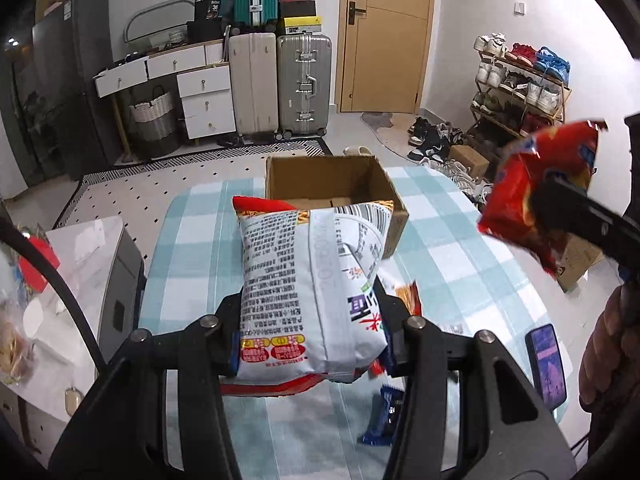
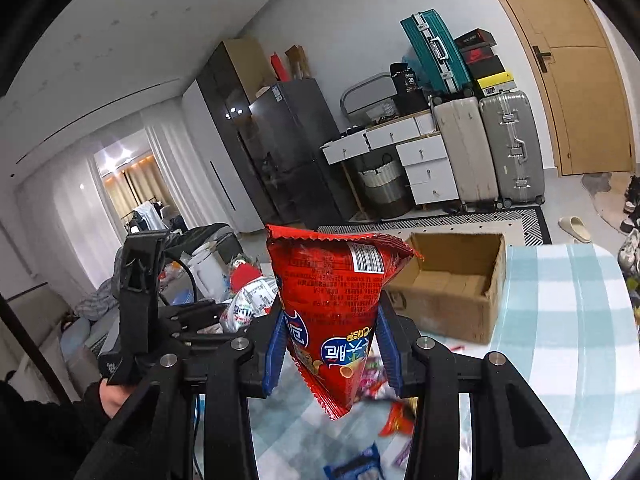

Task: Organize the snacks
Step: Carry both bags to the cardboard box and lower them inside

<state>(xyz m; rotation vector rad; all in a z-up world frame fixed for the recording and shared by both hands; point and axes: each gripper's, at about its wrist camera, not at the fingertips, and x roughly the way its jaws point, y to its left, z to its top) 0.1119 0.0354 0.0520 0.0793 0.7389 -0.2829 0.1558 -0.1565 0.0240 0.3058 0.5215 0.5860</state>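
**Both claws loaded, box waiting at the far edge**

Your left claw [image 1: 310,354] is pinching a white snack bag [image 1: 308,292] covered in small print, its blue pads pressed against the bag's near end, and the bag is clear of the worktop [image 1: 460,248] with its far end pointing toward the cardboard box [image 1: 332,184]. A second, red-edged packet sits under the white one in the same grip (how firmly it is caught you cannot tell from here).

Your right claw [image 2: 332,354] is pinching a red snack bag [image 2: 332,300] by its lower part, so the crimped top and the barcode stand upward. In the left wrist view that same red bag hangs in the air at the right, well above the checked cloth.

The cardboard box is open at the top and stands at the far side of the worktop, beyond both bags. Loose snacks lie on the cloth close to you: a blue packet [image 1: 382,416] and an orange-red packet [image 1: 408,294] just right of the left claw. A phone [image 1: 546,364] lies at the near right of the worktop, beside your right hand [image 1: 608,344]. Suitcases [image 1: 280,84] and a shoe rack [image 1: 520,88] stand against the far wall.
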